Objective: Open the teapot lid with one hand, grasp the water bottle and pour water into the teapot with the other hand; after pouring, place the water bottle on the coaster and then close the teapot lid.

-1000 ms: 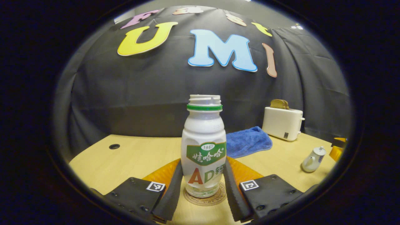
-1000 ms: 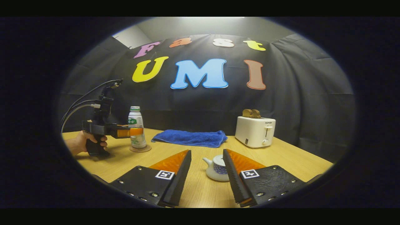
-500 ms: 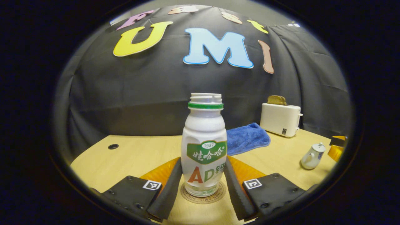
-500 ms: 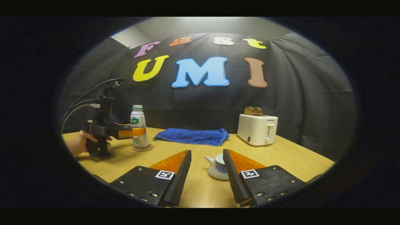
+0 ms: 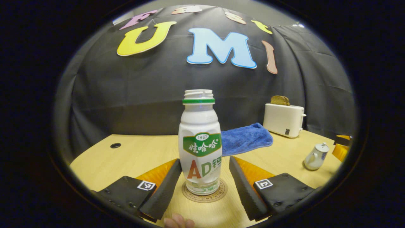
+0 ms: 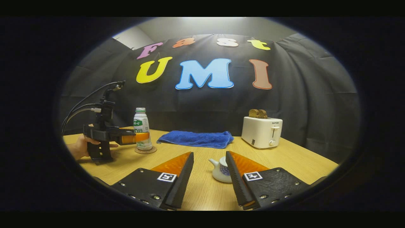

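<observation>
Closest to hand, the left claw (image 5: 204,190) stands wide around the water bottle (image 5: 200,142), its fingers apart from the bottle's sides, gripping nothing. The bottle stands on the coaster (image 5: 204,193), uncapped, its long axis straight up and its mouth to the ceiling. So the bottle looks set down on its mark already; whether water went into the pot I cannot tell from here.

Over on the right, the right claw (image 6: 208,177) is also spread wide and empty, with the teapot (image 6: 220,170) sitting on the worktop (image 6: 294,158) just beyond and between its fingers. The teapot's spout points to the left in that view, and the lid (image 5: 322,147) looks seated on top. I'd judge little is left, perhaps only drawing both claws back.

Farther off lie a blue towel (image 6: 196,139) and a toaster (image 6: 262,132), against the booth's wall.
</observation>
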A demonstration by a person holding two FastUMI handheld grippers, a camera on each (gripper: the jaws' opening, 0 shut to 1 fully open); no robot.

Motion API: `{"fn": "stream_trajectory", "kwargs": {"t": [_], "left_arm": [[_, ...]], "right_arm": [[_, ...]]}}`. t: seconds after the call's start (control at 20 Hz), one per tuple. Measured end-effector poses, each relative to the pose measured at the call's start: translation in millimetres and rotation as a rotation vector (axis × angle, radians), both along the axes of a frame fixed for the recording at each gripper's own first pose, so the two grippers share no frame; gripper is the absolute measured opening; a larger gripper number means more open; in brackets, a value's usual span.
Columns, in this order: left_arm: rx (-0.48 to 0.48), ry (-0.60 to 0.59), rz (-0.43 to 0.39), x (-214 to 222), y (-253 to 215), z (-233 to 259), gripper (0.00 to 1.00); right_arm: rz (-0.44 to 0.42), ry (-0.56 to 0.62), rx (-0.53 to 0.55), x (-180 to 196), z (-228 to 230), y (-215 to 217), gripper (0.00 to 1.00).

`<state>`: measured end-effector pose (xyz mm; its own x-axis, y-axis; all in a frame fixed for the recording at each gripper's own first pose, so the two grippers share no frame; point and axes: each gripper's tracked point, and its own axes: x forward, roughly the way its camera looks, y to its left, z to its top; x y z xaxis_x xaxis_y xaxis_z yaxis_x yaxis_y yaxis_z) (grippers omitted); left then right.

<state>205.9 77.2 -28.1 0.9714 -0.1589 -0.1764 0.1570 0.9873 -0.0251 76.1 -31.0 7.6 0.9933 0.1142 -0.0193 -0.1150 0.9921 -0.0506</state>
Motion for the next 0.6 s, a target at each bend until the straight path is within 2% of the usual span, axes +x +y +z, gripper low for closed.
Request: {"fn": "stream_trajectory", "kwargs": {"t": [0.15,0.25,0.4,0.5,0.6], "left_arm": [[0.015,0.002,0.014,-6.6,3.4,-0.8,1.0],[0.026,0.006,0.051,-14.0,13.9,-0.4,1.0],[0.034,-0.009,0.072,-38.8,24.8,5.0,1.0],[0.013,-0.021,0.082,-63.6,25.7,9.9,1.0],[-0.048,-0.045,0.068,-95.4,12.0,20.5,1.0]], "right_arm": [[0.001,-0.004,-0.005,-0.9,0.8,0.2,0.63],[0.001,-0.006,-0.007,-1.4,0.9,0.5,0.63],[0.006,-0.007,-0.016,-1.1,0.1,4.0,0.63],[0.004,-0.011,-0.034,-2.2,0.2,5.9,0.63],[0.007,-0.005,-0.039,-4.1,1.2,12.9,0.63]]}}
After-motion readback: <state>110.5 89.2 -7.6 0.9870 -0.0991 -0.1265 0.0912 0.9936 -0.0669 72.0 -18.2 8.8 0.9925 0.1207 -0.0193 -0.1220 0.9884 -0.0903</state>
